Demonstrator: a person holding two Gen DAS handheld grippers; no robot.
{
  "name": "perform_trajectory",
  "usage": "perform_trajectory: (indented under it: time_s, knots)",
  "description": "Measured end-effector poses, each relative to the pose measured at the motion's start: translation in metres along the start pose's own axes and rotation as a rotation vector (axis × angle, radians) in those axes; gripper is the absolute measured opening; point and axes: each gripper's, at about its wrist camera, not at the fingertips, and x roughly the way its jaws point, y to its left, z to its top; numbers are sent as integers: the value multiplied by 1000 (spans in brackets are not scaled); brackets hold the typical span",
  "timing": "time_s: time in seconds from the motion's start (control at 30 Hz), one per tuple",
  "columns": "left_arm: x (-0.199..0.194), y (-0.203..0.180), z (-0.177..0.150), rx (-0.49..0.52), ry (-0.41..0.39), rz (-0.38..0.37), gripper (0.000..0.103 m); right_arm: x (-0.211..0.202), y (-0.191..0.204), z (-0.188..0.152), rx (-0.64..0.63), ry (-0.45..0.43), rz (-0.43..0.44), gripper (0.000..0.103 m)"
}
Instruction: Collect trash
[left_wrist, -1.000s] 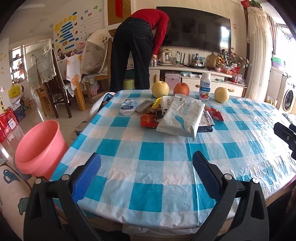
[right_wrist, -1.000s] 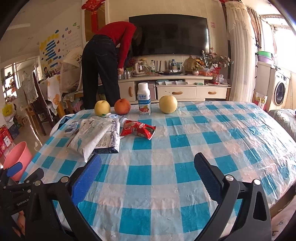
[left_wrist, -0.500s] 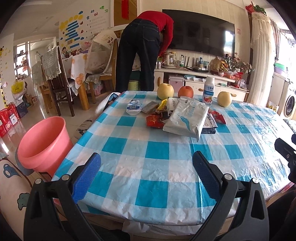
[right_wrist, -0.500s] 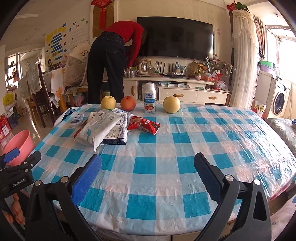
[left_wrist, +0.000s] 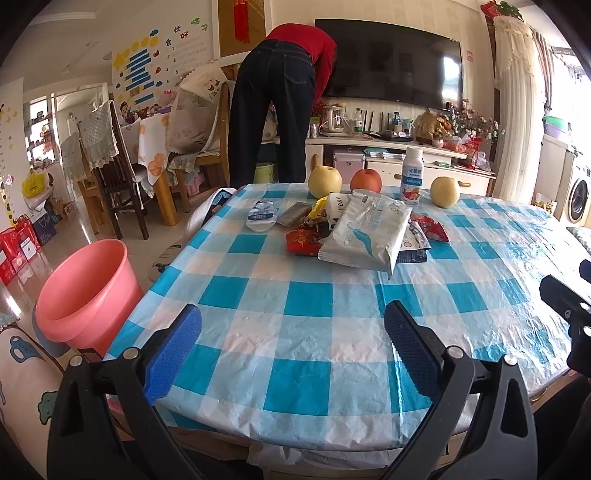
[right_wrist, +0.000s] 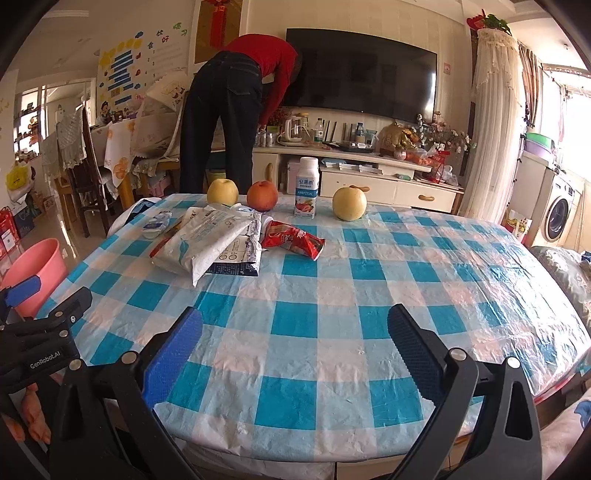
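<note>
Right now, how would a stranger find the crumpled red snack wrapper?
On the blue-checked table, find the white bottle. The crumpled red wrapper lies just before it, right of the big white pouch, the only red packet lying alone.

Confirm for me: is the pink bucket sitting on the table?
No, the pink bucket stands on the floor beside the table.

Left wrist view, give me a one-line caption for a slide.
Open left gripper above a checked table, facing a pile of wrappers near fruit, with a pink bucket on the floor beside it.

Wrappers (left_wrist: 364, 230) mid-table (left_wrist: 314, 332), pink bucket (left_wrist: 81, 291) left
</note>
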Motion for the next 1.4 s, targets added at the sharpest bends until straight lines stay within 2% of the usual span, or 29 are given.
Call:
perform_trajectory:
  time_s: [0.53,0.93,1.13,1.23,1.4]
  knots:
    - [8,-7,-1,-1,10,-23,100,13,-1,-4,-10,46,17,99]
    - [19,-10,-2,3,20,-44,100,20,4,-2,-45,28,31,99]
    - [23,-13,-3,14,21,-46,100,29,0,-1,-15,51,45,99]
    - [26,-13,-2,17,26,-65,100,35,-4,1,12,66,62,99]
    - [39,-12,4,3,61,-145,100,43,-12,4,56,92,103,99]
